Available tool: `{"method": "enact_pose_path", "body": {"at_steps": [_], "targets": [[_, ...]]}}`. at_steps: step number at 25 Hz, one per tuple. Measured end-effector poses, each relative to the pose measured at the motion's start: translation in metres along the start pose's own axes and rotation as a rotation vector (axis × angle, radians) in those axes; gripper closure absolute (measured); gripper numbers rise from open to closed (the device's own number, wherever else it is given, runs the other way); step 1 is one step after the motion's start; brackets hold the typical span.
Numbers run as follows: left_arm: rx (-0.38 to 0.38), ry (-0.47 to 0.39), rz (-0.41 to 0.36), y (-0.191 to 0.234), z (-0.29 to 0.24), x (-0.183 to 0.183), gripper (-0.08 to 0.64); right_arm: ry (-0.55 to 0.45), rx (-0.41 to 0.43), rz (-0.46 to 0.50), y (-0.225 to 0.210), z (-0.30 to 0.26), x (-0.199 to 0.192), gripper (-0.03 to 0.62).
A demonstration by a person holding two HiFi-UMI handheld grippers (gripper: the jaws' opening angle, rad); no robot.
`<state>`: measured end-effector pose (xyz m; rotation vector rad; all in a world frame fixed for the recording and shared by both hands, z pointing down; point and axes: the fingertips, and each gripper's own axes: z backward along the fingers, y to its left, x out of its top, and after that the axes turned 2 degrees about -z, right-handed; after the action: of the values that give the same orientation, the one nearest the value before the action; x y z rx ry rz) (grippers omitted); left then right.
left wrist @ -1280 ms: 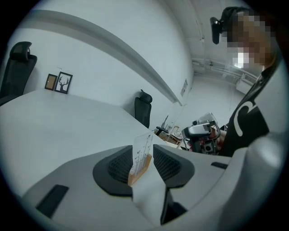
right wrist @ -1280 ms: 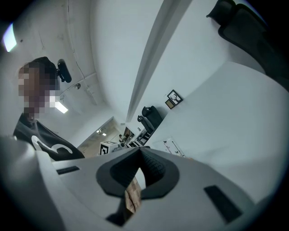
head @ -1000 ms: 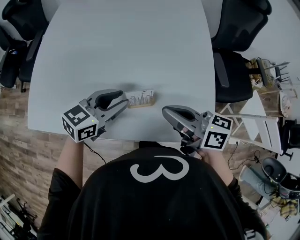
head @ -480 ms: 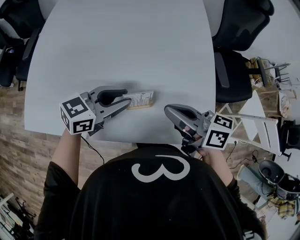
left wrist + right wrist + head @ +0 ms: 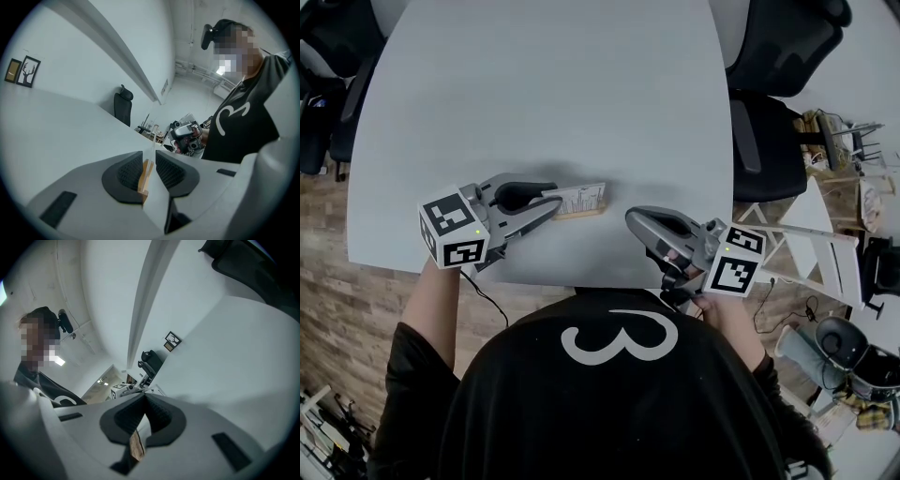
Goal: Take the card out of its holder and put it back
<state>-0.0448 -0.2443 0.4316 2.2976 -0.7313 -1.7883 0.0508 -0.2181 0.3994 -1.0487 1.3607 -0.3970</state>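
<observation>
A white printed card [image 5: 579,197] stands in a low wooden holder [image 5: 583,212] near the table's front edge. My left gripper [image 5: 553,203] reaches in from the left. Its jaws have just been closing and now sit against the holder's left end. In the left gripper view the wooden holder [image 5: 145,179] fills the gap between the pads of the left gripper [image 5: 149,157], and the card [image 5: 153,148] rises edge-on above it. My right gripper [image 5: 630,222] rests to the right of the holder, apart from it. In the right gripper view the right gripper [image 5: 144,397] is shut, with its tips meeting.
The grey table [image 5: 553,84] stretches away beyond the holder. Black office chairs stand at the far right [image 5: 773,66] and at the left [image 5: 328,103]. A white folding frame [image 5: 811,239] and floor clutter lie off the table's right side.
The left gripper has swung a little toward the holder's left end and its jaws have drawn closer together around it. The right gripper has barely shifted.
</observation>
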Motion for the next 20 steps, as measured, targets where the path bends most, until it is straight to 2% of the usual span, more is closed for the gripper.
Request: {"method": "enact_pose_path", "body": {"at_steps": [7,20], "targets": [[0.000,0.014,-0.011,0.004,-0.001,-0.001,0.495,0.022,-0.016,-0.006,-0.008,-0.006,-0.007,0.586],[0.030,0.028,-0.089,0.001,-0.003,0.000,0.534,0.053,-0.044,-0.021,-0.019,-0.002,-0.027,0.586]]}}
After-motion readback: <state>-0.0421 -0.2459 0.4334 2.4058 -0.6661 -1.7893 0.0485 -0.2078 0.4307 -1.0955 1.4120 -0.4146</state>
